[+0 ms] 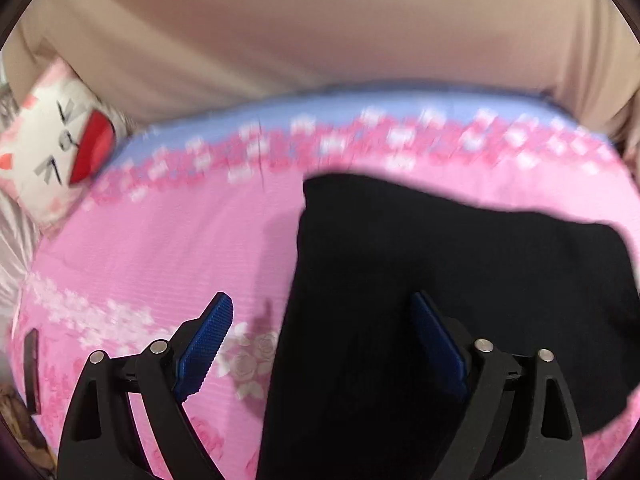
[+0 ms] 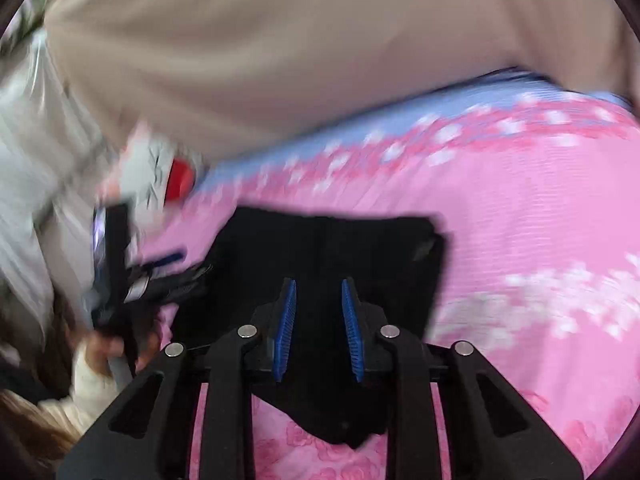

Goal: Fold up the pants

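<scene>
The black pants (image 1: pixel 460 260) lie on a pink floral bedspread (image 1: pixel 180 248) and look folded into a broad block. My left gripper (image 1: pixel 320 300) hovers wide open over their left edge. One blue pad is over the bedspread, the other over black cloth, and nothing is pinched. In the right wrist view the pants (image 2: pixel 340 240) reach up from the bottom to a straight far edge. My right gripper (image 2: pixel 318 286) is shut on a bunch of the near edge, and a lifted flap of cloth hangs beneath its fingers.
A white cat-face pillow (image 1: pixel 60 140) with a red mouth lies at the bed's far left. Beige fabric (image 1: pixel 320 40) fills the background behind the bed. A person's hand (image 2: pixel 104 348) in a pale sleeve shows at the left of the right wrist view. Both views are motion-blurred.
</scene>
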### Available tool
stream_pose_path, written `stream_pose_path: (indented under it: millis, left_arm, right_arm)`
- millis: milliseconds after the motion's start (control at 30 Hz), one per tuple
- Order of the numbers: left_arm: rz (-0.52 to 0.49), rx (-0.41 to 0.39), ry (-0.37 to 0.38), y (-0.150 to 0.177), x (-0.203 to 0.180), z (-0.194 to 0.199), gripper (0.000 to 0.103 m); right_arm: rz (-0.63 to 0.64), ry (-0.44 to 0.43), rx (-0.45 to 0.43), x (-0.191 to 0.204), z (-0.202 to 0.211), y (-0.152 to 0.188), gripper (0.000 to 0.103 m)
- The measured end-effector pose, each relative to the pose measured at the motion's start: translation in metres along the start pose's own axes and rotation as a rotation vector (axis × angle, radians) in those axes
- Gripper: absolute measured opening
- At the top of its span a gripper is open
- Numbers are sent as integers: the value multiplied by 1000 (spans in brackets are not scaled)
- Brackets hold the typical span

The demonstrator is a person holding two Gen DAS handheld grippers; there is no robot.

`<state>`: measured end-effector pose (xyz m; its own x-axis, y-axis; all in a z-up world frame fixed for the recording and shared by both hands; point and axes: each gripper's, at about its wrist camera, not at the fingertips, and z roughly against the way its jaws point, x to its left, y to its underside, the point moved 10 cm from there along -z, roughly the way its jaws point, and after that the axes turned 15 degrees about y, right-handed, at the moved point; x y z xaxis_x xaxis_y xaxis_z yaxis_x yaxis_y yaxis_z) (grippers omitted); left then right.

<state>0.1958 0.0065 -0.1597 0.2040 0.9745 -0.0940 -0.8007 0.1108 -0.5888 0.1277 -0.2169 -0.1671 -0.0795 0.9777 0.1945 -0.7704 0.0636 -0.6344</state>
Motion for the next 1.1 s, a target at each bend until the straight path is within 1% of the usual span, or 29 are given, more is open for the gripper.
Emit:
stream_pose_path:
  millis: [33,67,100,133,167,233,267,300,333,367,400,433,467,500,533,567,600,633,667,700,733,767,800,900,933,1033,1100]
  left_arm:
    - [19,6,13,1,4,-7,98]
    - [45,7,28,1,9,-9,98]
    - [73,11,58,2,11,-6,98]
    - [94,6,93,1,13,1,98]
    - [99,-14,102,0,15,10,98]
    - [84,-59,41,-6,21,22,98]
    - [77,-62,25,-9,23,19,98]
    - [74,-52,22,-10,23,14,98]
    - [82,-35,23,-9,23,6,98]
    - [88,-27,25,-9,22,1,98]
    - [91,-28,27,-10,22,-4,98]
    - [90,-27,35,-11,24,-7,98]
    - [92,-19,46,-12,25,-10,98]
    - [96,-10,61,-12,25,-7,98]
    - [96,-17,78,-14,25,0,98]
    - [100,-43,93,-16,28,11,98]
    - [108,-79,89,-17,33,26,98]
    - [115,-127,77,-18,43,46,97]
    - [118,-156,74,-17,52,60,97]
    - [120,-160,72,-13,59,68,97]
    - [131,-154,80,-4,71,76,97]
    - [142,-148,96,3,77,79,97]
    - [156,-132,117,12,82,79,97]
    - [201,-58,185,48,86,72,97]
    - [204,-42,192,57,85,69,97]
    - [166,8,206,81,66,58,97]
    - [140,21,200,91,56,53,97]
  right_arm:
    - [5,46,31,-10,-21,4,15]
    - [-38,28,23,-19,-27,1,3]
    - [-131,17,33,-29,-19,-5,2]
    - [-140,26,11,-27,-9,-11,3]
    - [-111,20,-44,-15,10,-23,10]
    - [-61,-29,-73,13,24,-36,10]
    - [-18,-47,-69,30,21,-44,10]
    - [15,-31,-50,39,11,-46,10]
    - [54,13,-18,44,-9,-47,9]
    - [87,90,49,39,-41,-45,9]
    - [85,128,92,29,-62,-42,4]
    - [47,110,101,19,-74,-41,3]
    - [-19,81,96,12,-74,-47,0]
    - [-96,62,87,4,-62,-51,0]
    - [-111,59,56,3,-51,-55,0]
    - [-113,59,14,4,-34,-56,1]
    - [-100,76,-31,2,-12,-53,9]
    - [-97,88,-55,2,6,-46,11]
    - [-107,91,-79,-3,28,-31,16]
    - [-120,89,-85,-10,35,-27,27]
    - [-145,83,-80,-17,46,-12,39]
    - [-177,90,-75,-25,55,4,61]
    - [-196,100,-70,-29,57,13,67]
    - [-223,123,-46,-35,65,44,67]
    - [-225,118,-41,-33,67,52,67]
    - [-193,110,-34,-20,72,70,67]
    - [-135,130,-49,-8,69,73,65]
